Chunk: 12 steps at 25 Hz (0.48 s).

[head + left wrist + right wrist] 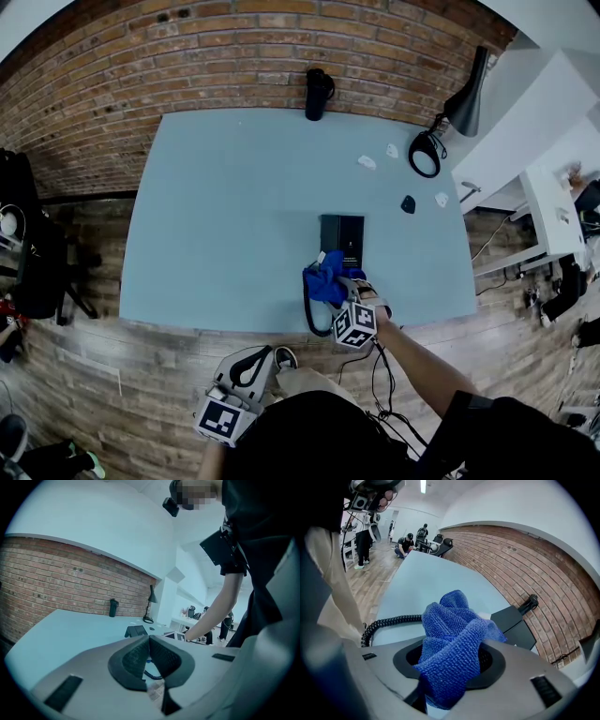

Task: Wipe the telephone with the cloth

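One black telephone (341, 239), one blue terry cloth (328, 281), one black bottle (319, 94), one black lamp (466, 111), three white scraps (366, 161).

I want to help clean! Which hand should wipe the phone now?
Right. The right tongs grip the fuzzy blue cloth at the near end of the flat black telephone on the pale blue table. The left tongs are shut, empty, and held back off the table's near edge.

Brick wall (234, 47), wood floor (122, 375), blue table (234, 206).
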Motion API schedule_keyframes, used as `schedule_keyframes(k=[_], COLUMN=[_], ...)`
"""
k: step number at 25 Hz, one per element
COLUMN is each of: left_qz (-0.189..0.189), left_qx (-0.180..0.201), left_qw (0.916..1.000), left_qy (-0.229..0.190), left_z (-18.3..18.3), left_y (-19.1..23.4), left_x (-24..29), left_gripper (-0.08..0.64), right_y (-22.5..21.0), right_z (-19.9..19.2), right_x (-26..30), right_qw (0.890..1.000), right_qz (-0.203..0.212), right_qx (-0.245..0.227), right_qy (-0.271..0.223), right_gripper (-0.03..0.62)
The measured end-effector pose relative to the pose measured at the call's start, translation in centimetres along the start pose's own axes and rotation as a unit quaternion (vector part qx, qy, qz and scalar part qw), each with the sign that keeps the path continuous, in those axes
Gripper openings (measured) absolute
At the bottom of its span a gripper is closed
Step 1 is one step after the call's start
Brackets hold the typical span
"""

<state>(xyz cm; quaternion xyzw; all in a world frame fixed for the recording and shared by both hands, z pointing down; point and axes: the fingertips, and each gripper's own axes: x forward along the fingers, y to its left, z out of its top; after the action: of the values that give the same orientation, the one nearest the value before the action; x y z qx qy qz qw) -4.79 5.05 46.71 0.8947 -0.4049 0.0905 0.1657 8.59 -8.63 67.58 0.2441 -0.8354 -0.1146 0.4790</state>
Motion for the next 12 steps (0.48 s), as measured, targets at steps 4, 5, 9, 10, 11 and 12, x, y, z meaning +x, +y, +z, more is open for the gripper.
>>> schedule_keyframes(k=[4, 5, 9, 10, 11, 12], left_qz=[0.004, 0.005, 0.012, 0.015, 0.017, 0.018], left_qx=[0.001, 0.001, 0.0, -0.001, -0.002, -0.003], left_qw=[1.0, 1.0, 0.9999, 0.9999, 0.9999, 0.9998], left_qy=[0.0, 0.0, 0.0, 0.0, 0.0, 0.0], left_z=[0.0, 0.1, 0.0, -0.1, -0.2, -0.2], left_y=[0.1, 0.2, 0.4, 0.5, 0.6, 0.7], left_x=[-0.2, -0.4, -1.1, -1.3, -1.4, -1.6], left_gripper=[0.0, 0.0, 0.0, 0.0, 0.0, 0.0], right_y=[0.4, 0.6, 1.7, 1.7, 1.3, 0.6], right_z=[-0.3, -0.3, 0.9, 1.4, 1.9, 2.3], right_x=[0.0, -0.1, -2.1, -3.1, -3.9, -4.6], right_qw=[1.0, 0.999, 0.982, 0.972, 0.961, 0.953], right_qz=[0.011, 0.029, 0.188, 0.235, 0.276, 0.303], right_qx=[-0.003, -0.002, 0.001, 0.003, 0.002, -0.005], right_qy=[0.009, 0.013, -0.004, -0.01, -0.011, -0.006], right_gripper=[0.204, 0.204, 0.209, 0.209, 0.212, 0.213])
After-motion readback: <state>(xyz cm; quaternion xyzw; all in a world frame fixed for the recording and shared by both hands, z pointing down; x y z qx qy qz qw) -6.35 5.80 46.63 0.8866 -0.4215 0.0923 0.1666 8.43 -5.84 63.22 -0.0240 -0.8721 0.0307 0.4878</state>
